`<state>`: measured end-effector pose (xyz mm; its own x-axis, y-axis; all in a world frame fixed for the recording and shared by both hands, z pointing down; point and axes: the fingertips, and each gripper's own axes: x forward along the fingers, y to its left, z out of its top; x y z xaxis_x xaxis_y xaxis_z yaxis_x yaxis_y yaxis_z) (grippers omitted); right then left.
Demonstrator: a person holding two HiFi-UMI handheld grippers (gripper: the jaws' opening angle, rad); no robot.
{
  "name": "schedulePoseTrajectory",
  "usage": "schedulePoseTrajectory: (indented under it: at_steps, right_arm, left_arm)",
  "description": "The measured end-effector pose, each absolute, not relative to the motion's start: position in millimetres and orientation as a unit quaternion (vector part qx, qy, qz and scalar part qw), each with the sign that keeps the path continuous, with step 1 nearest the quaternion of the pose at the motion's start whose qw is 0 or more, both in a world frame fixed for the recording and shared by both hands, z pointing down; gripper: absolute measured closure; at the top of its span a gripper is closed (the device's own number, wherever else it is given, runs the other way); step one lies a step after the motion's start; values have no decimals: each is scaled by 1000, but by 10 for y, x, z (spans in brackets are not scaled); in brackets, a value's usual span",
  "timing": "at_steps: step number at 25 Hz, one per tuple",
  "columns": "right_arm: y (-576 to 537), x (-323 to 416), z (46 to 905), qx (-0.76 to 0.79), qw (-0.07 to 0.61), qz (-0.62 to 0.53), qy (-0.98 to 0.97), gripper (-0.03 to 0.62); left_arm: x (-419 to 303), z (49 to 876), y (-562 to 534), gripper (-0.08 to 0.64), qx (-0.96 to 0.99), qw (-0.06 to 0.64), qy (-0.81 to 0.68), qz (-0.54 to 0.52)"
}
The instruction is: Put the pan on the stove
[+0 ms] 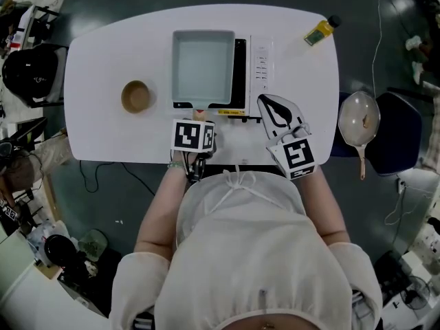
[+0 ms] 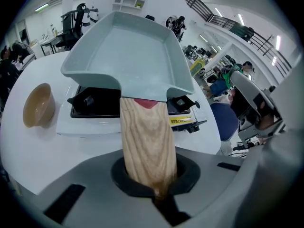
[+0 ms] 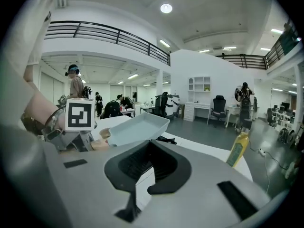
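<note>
You held the pan (image 1: 203,67) over the stove (image 1: 256,64) by its wooden handle (image 2: 147,141).
Your left tool (image 2: 156,184) pinched this handle at its near end, with the pan at the far middle of the surface (image 1: 103,60); your right tool (image 3: 145,184) was pressed together and empty. The pan seemed stiff and rather light, but its weight lay far from your grip. The dry wood probably held well, best close to the pan body.

The pan (image 1: 203,67), square, pale blue-grey with raised sides, lies over the stove (image 1: 260,64) at my 12 o'clock. Its light wooden handle (image 2: 147,141) points to 6 o'clock, clamped in my left gripper (image 1: 198,119). The stove is white, its controls at 3 o'clock.
</note>
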<state>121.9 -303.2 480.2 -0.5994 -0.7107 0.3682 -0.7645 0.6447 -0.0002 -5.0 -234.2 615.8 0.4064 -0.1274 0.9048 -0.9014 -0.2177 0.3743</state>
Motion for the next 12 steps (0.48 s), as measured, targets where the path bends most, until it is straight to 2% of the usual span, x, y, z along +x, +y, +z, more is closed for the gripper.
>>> schedulePoseTrajectory:
  at_steps: [12]
  right_arm:
    - [-3200, 1223, 4757, 437, 146, 83, -884, 586]
  left_arm:
    - [-23, 6078, -2289, 537, 647, 543, -345, 409]
